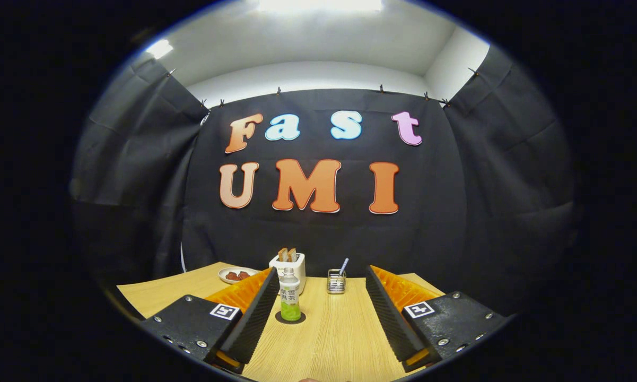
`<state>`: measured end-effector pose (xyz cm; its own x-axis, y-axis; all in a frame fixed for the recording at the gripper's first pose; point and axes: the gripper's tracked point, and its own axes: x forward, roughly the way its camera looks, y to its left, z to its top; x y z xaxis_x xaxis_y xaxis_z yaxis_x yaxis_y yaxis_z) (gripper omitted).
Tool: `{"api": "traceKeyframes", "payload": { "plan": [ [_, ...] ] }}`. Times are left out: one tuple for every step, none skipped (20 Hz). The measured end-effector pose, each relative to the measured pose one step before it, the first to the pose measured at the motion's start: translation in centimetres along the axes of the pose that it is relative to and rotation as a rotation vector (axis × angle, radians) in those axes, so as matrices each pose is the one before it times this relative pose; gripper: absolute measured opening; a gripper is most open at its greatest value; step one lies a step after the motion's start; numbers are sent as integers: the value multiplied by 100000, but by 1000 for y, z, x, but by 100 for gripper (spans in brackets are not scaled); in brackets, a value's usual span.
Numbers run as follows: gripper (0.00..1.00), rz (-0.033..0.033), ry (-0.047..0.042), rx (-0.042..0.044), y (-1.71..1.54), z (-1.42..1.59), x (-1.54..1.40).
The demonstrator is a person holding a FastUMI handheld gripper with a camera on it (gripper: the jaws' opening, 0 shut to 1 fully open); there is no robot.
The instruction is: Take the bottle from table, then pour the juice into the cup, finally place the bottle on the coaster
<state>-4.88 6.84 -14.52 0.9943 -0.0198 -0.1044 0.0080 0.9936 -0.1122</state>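
the fingers of the gripper (321, 313) stand wide apart and hold nothing; the wooden surface (339, 339) shows free between them. the bottle (290, 295) stands upright just beside the inner edge of the left finger, a little ahead of its tip, with green juice low in it. it rests on a dark round disc, which i judge to be the coaster (290, 318). so it looks like the last step is already done, or else the bottle simply starts there; from this one moment i cannot tell which.

beyond the bottle stands a white toaster (293, 270) with two slices of bread (287, 254) sticking up, and to its left a small plate (236, 275) with something dark red on it. beyond the fingers, near the middle, is a small wire holder (336, 282) with a thin stick or spoon leaning in it; it may serve as the cup, but it is too small to say.

the open fingers make sense for either an approach or a release, since the gap is wider than the bottle.
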Motion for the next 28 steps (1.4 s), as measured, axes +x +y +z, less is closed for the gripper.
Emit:
{"api": "traceKeyframes", "payload": {
  "plan": [
    [97, -85, -101, -61, -4, -259, -139],
    [97, -669, -783, -48, -91, 85, -174],
    [97, -783, -1087, -45, -155, 133, -100],
    [97, -689, -685, 161, -137, 46, -95],
    [97, -235, -420, 160, -43, 109, -97],
    [97, 95, -378, -30, 121, 123, -134],
    [97, 25, -600, -361, 28, 88, -54],
    [97, -451, -654, -361, -122, 135, -54],
    [97, -371, -406, -386, -143, 89, 21],
    [97, -194, -420, -229, 94, -60, -186],
    [97, 156, -323, -173, 57, 74, -111],
    [97, 151, -126, -100, 32, 107, -99],
    [97, -48, -143, 111, -15, 5, -21],
    [97, 119, -374, 222, 101, 52, -51],
    [97, 310, -77, 390, 121, 3, 12],
    [97, 956, 87, 583, 299, -64, -130],
    [97, 1163, 662, 728, 414, -117, -36],
    [97, 694, 190, 213, 98, -100, -107],
    [97, 179, -795, -265, 63, 304, 122],
    [97, -313, -925, -639, 10, 196, -60],
    [97, -285, -579, -447, -10, 148, 47],
    [97, 11, -310, -336, 225, -14, -65],
    [97, -70, 94, -585, 110, -93, 57],
    [97, -302, -43, -354, 33, -110, 111],
    [97, -149, 111, -214, 60, -38, -73],
    [97, -77, -132, -46, 41, 0, -78],
    [97, -63, -245, 354, -3, 113, 38],
    [97, 164, -49, 368, 23, -16, -5]
  ]
}}
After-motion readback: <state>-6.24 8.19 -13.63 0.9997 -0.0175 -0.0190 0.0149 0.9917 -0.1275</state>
